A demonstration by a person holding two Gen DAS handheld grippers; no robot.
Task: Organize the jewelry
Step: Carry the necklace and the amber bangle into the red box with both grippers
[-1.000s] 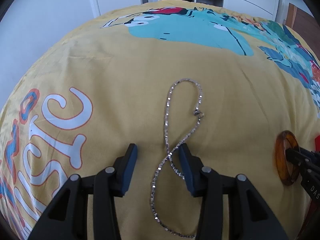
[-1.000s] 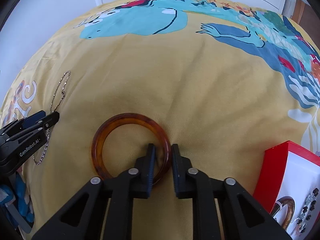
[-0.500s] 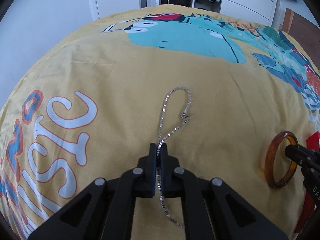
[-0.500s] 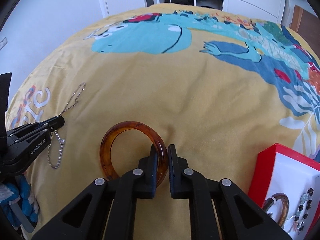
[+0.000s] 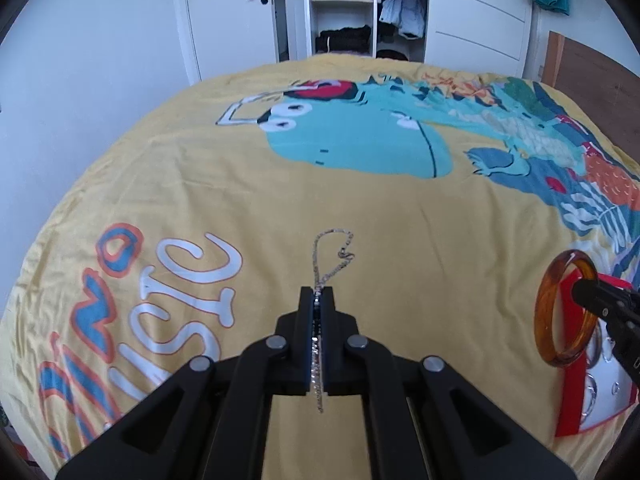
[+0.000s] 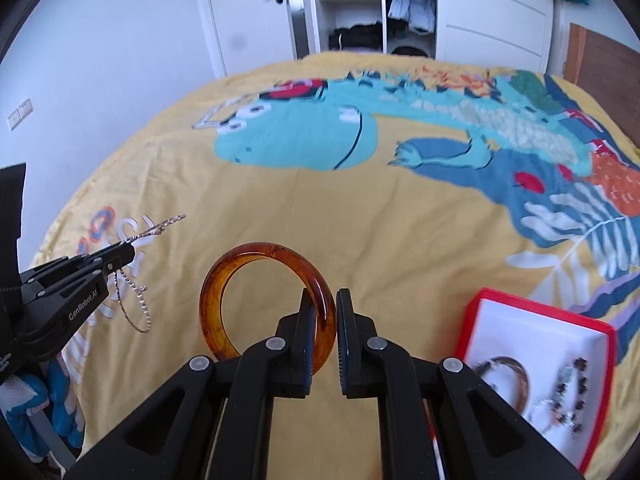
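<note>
I had both pieces in hand and was in the carrying step of tidying the jewelry. My left gripper [image 5: 317,292] was clamped tight on the silver chain [image 5: 334,254], which ran through the closed jaws with one loop reaching forward over the yellow bedspread [image 5: 280,200] and the other end dangling below the fingers; whether the far loop touched the cloth I could not tell. My right gripper [image 6: 325,300] pinched the rim of the amber bangle [image 6: 256,264], held upright and clear of the bedspread. The red jewelry box [image 6: 538,302], white-lined and already holding a bracelet and some beaded pieces, sat near the bedspread's right edge. Next, I judged, each piece needed carrying over the box and lowering in, the chain fed down slowly so it wouldn't snag on the rim. Readable writing: "GenRobot.AI" on the left gripper's side, and large letters on the bedspread, apparently "Dino Music."
</note>
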